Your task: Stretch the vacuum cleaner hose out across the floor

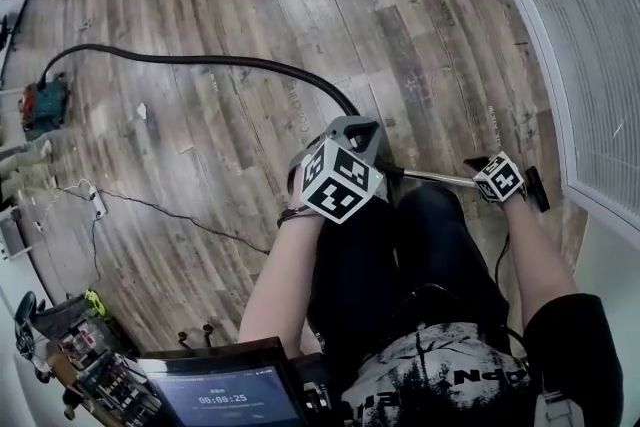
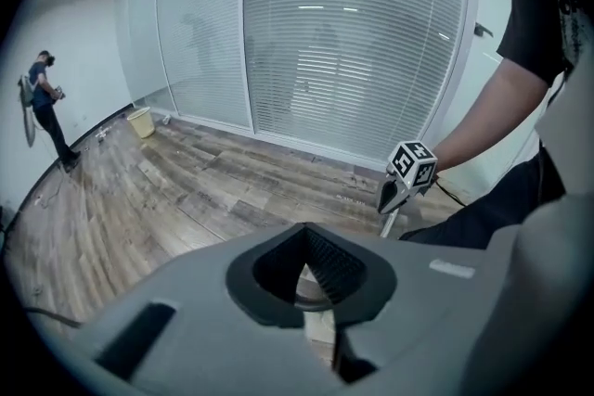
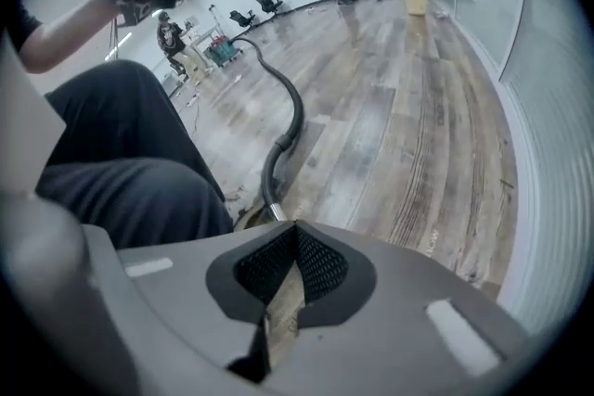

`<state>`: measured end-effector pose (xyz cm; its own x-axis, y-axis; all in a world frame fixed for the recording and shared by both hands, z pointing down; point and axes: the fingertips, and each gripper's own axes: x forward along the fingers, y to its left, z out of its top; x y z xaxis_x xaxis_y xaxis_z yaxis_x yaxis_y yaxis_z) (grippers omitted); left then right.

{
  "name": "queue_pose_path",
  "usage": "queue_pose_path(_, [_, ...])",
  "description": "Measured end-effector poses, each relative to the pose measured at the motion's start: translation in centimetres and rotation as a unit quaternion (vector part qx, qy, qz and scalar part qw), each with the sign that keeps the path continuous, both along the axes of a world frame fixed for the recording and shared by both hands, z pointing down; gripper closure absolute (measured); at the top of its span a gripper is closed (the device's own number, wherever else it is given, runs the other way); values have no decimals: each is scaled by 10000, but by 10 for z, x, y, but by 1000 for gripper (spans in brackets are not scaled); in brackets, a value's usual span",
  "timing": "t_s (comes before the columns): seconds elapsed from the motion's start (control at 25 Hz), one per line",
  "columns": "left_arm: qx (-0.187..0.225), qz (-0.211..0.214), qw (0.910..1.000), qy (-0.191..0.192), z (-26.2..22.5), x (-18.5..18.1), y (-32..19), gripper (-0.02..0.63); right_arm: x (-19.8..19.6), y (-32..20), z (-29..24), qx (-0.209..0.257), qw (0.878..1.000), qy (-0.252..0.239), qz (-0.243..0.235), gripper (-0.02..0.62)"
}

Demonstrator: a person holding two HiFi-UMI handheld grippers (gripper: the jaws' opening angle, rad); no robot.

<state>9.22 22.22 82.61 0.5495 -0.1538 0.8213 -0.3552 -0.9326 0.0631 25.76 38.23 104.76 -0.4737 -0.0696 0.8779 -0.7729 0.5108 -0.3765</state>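
Head view: the hose [image 1: 200, 59] lies in a long bend over the floor [image 1: 420, 5], from the cleaner body [image 1: 45, 105] at its far end to the metal wand [image 1: 440, 178] at its near end, by the person's knees. The left gripper [image 1: 360, 127] hangs above the hose's near end and the right gripper [image 1: 480, 170] sits just beside the wand. They are probably there because that is the end to pull.

Left gripper view: its jaws are closed on nothing and point away from the hose, so it looks idle.

Right gripper view: its jaws are also together and empty. The hose collar is just beyond their tips, so no grip is made yet.
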Motion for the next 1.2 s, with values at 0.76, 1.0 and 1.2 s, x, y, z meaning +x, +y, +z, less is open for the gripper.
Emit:
queue_pose_path(0.76, [-105, -634, 9777, 2002, -362, -22, -38, 605, -77, -165, -552, 2945, 9307, -1996, 854, 589])
queue_pose_path(1.0, [362, -688, 9665, 2445, -425, -8, -35, 606, -83, -177, -668, 3905, 8619, -3109, 890, 589])
queue_pose_path(1.2, [793, -763, 9568, 2690, -479, 27, -19, 606, -67, -160, -745, 4602, 8183, -3417, 426, 589])
